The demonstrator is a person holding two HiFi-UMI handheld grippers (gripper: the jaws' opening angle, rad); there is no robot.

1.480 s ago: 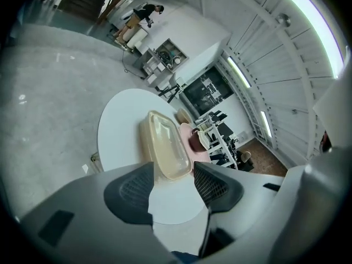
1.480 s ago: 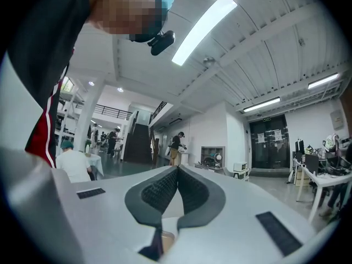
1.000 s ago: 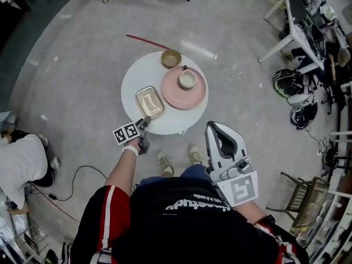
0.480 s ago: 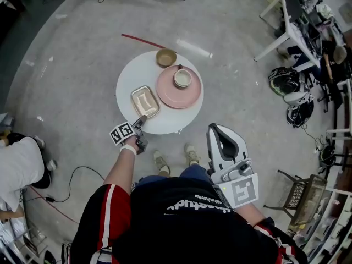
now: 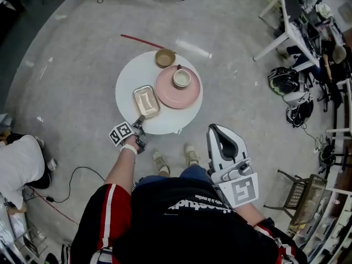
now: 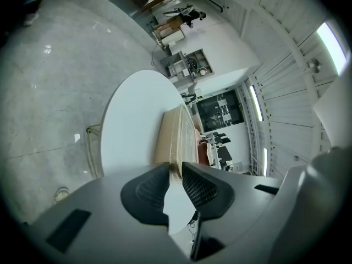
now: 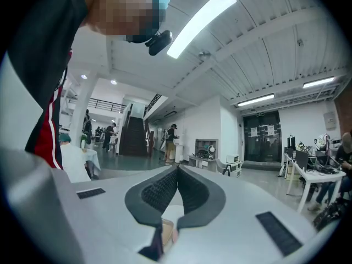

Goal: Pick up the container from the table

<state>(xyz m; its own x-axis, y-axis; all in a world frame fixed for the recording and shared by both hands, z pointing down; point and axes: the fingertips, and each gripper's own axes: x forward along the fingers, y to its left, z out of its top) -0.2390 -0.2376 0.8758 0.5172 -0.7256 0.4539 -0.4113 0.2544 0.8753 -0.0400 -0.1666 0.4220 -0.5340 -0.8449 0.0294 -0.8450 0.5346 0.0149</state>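
Note:
A tan rectangular container (image 5: 146, 101) lies on the near left part of the round white table (image 5: 129, 81). My left gripper (image 5: 139, 119) reaches it from the table's near edge. In the left gripper view the container's (image 6: 176, 133) near rim runs in between the jaws of the left gripper (image 6: 175, 172). Those jaws have just been closing, and the pads now pinch that rim. My right gripper (image 5: 218, 127) is held up close to my body, away from the table. In its own view the right gripper (image 7: 177, 172) is shut with nothing in it.
A pink plate (image 5: 190, 95) carrying a white cup (image 5: 181, 78) lies to the right of the container. A brown bowl (image 5: 165, 57) stands at the table's far edge. A person in white (image 5: 19, 164) crouches at left. Desks and helmets (image 5: 286, 81) fill the right.
The left gripper has stayed at the container's near edge while its wrist rolled a little. The right gripper has hardly moved.

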